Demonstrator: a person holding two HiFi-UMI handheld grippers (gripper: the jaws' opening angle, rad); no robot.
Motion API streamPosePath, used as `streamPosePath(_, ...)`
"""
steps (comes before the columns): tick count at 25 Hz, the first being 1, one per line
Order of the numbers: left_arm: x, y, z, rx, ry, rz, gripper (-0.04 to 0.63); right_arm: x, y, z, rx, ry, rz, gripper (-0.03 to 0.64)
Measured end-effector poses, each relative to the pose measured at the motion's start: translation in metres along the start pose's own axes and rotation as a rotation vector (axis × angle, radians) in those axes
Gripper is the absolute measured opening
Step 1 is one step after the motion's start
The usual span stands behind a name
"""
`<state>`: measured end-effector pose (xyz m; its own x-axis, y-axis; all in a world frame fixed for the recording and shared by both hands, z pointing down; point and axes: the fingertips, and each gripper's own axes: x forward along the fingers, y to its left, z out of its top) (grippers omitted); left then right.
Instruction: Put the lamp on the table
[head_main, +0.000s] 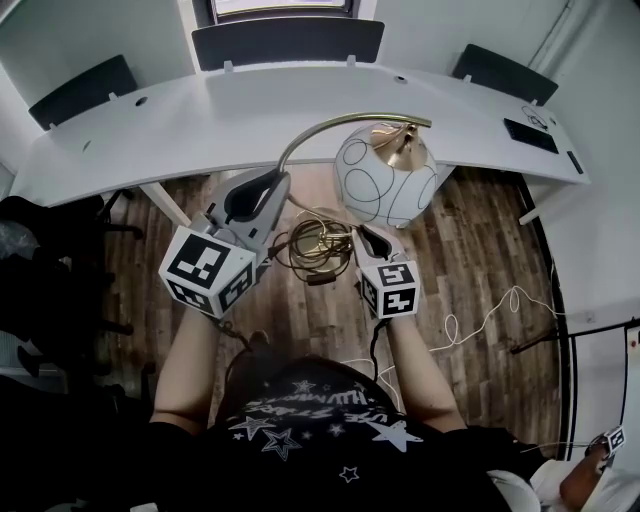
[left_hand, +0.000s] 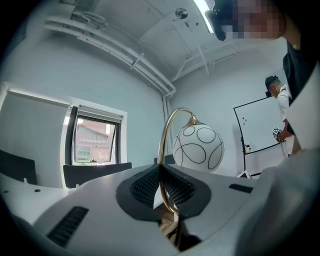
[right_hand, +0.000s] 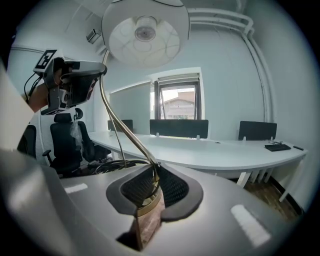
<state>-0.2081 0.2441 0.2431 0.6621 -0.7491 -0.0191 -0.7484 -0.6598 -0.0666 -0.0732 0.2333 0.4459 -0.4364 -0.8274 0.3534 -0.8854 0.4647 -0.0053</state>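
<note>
The lamp hangs in the air between both grippers, above the wooden floor and short of the white table (head_main: 300, 110). Its white globe (head_main: 385, 175) with black circles hangs from a curved gold stem (head_main: 320, 130). My left gripper (head_main: 272, 188) is shut on that stem (left_hand: 162, 150), with the globe (left_hand: 198, 148) beyond it. My right gripper (head_main: 368, 240) is shut on the rim of the gold base (right_hand: 147, 202), where the stem (right_hand: 120, 122) rises to the globe (right_hand: 145, 30) overhead. The coiled cord (head_main: 312, 245) hangs by the base.
Dark chairs (head_main: 288, 40) stand behind the curved table, and a black device (head_main: 530, 134) lies at its right end. A black office chair (head_main: 40, 260) is at my left. White cable (head_main: 490, 315) trails on the floor. Another person (head_main: 590, 475) is at lower right.
</note>
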Motion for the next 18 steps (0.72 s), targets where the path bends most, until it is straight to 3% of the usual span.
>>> streamPosePath(13,0.011,0.003,-0.014,-0.004,-0.014,-0.025,0.031,0.01,-0.012,-0.01,-0.009,-0.006,-0.023,0.043)
streamPosePath(18,0.078,0.018,-0.015,-0.004,-0.014,-0.065,0.031,0.042,-0.067,0.003,-0.015,0.017,-0.04,0.041)
